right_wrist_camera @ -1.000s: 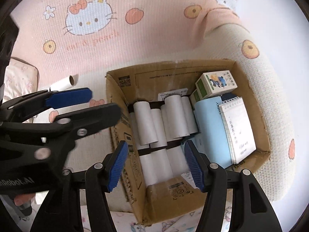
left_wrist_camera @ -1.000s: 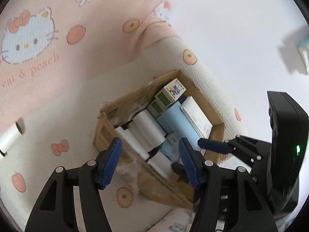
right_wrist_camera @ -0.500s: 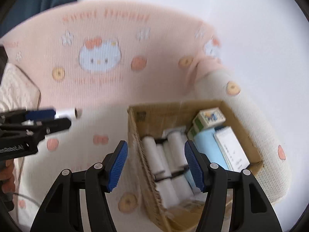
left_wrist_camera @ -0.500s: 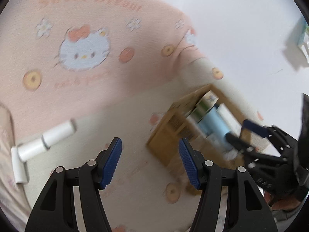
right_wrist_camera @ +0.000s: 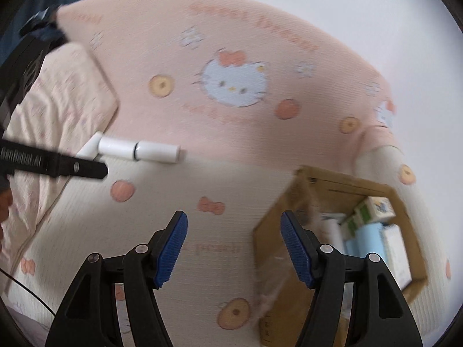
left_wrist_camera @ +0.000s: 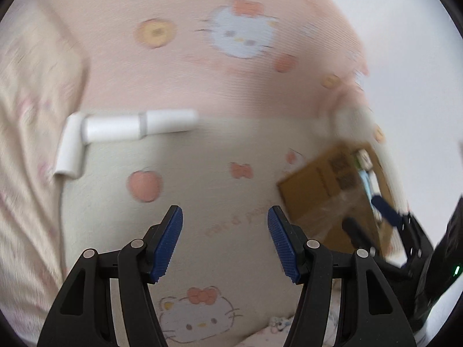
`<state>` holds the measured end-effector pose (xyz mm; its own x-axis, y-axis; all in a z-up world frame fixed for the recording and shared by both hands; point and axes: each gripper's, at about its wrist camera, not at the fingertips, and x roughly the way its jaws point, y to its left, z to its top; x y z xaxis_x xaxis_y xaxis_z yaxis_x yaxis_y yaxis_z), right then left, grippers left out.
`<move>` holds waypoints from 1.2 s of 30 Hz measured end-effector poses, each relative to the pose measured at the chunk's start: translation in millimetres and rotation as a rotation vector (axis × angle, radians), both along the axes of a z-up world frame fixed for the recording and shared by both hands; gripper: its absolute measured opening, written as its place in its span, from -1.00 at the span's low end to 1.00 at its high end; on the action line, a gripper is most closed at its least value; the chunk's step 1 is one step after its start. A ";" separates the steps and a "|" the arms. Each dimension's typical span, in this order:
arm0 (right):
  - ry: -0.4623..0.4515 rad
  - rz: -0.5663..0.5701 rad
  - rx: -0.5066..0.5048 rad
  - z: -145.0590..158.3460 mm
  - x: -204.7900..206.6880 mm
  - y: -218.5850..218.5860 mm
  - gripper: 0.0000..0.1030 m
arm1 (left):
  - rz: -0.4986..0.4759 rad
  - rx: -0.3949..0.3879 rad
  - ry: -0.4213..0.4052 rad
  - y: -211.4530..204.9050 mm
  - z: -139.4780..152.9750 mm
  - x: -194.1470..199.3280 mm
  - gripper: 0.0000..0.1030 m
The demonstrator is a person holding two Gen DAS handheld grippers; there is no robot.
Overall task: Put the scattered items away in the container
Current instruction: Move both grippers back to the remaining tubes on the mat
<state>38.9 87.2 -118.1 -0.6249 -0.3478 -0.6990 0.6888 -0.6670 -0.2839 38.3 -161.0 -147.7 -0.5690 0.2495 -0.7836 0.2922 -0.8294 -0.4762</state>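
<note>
Left wrist view: the left gripper (left_wrist_camera: 225, 241) stands with its fingers (left_wrist_camera: 167, 243) wide apart and nothing between them, above a cream bedcover (left_wrist_camera: 202, 156) printed with cats and peaches. Three white rolls (left_wrist_camera: 130, 128) lie at ten o'clock, two end to end, one angled at the left end. The cardboard box (left_wrist_camera: 324, 190) sits at three o'clock, blurred.

Right wrist view: the right gripper (right_wrist_camera: 234, 248) is opening, its fingers empty. The rolls (right_wrist_camera: 139, 150) lie at ten o'clock, well apart from the box (right_wrist_camera: 277, 248) at four o'clock, which holds rolls, cartons and a notebook.
</note>
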 end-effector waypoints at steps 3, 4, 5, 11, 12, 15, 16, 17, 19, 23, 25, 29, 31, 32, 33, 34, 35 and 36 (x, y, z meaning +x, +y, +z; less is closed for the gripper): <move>-0.055 0.054 -0.010 -11.6 -4.8 -15.1 0.26 | 0.037 -0.020 0.004 -16.6 -4.9 -3.7 0.27; -0.076 0.064 -0.021 -15.5 -8.4 -19.7 0.26 | 0.048 -0.032 -0.001 -21.6 -6.0 -7.0 0.27; -0.107 0.073 -0.039 -19.8 -13.9 -24.7 0.26 | 0.053 -0.034 0.002 -25.9 -6.7 -10.3 0.27; -0.233 0.071 -0.116 -37.7 -53.9 -55.8 0.26 | 0.057 -0.033 0.003 -46.0 -16.4 -43.4 0.27; -0.246 0.070 -0.120 -39.8 -60.9 -63.0 0.26 | 0.058 -0.024 0.005 -48.5 -18.6 -49.2 0.27; -0.281 0.085 -0.136 -46.2 -80.8 -84.6 0.26 | 0.055 0.008 0.014 -54.6 -24.8 -69.0 0.27; -0.295 0.086 -0.140 -48.2 -87.0 -90.8 0.26 | 0.058 0.013 0.011 -56.7 -27.3 -76.0 0.27; -0.309 0.085 -0.141 -50.9 -94.2 -97.4 0.26 | 0.065 0.021 0.005 -59.2 -30.5 -83.8 0.27; -0.337 0.079 -0.149 -56.6 -111.2 -111.9 0.26 | 0.084 0.056 -0.006 -66.5 -39.0 -100.6 0.27; -0.377 0.048 -0.152 -64.7 -142.1 -136.4 0.26 | 0.141 0.098 -0.064 -81.6 -54.2 -129.3 -0.02; -0.377 0.032 -0.152 -68.4 -152.9 -145.0 0.26 | 0.159 0.105 -0.114 -88.1 -62.8 -144.1 -0.19; -0.440 -0.001 -0.149 -81.7 -172.2 -157.1 0.26 | 0.179 0.115 -0.161 -96.2 -73.1 -162.7 -0.19; -0.504 -0.025 -0.159 -89.3 -180.4 -159.8 0.26 | 0.179 0.112 -0.180 -97.5 -76.6 -168.9 -0.18; -0.532 -0.036 -0.166 -92.4 -183.9 -160.3 0.26 | 0.176 0.111 -0.190 -97.7 -79.0 -172.2 -0.16; -0.562 -0.050 -0.184 -95.1 -187.7 -160.3 0.26 | 0.171 0.113 -0.196 -97.7 -81.1 -176.5 -0.15; -0.583 -0.059 -0.201 -96.6 -190.8 -160.2 0.26 | 0.166 0.117 -0.199 -97.1 -83.1 -180.0 -0.09; -0.594 -0.068 -0.213 -97.7 -193.1 -159.7 0.26 | 0.159 0.115 -0.202 -96.2 -84.8 -183.2 -0.05; -0.600 -0.080 -0.221 -98.8 -195.7 -159.2 0.26 | 0.151 0.112 -0.203 -94.7 -86.2 -186.4 -0.03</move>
<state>-156.8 -72.0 -216.8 -0.1773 -0.4918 -0.8524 0.6308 -0.7216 0.2851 -148.1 -255.7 -233.9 -0.4406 0.2654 -0.8576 0.5070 -0.7148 -0.4817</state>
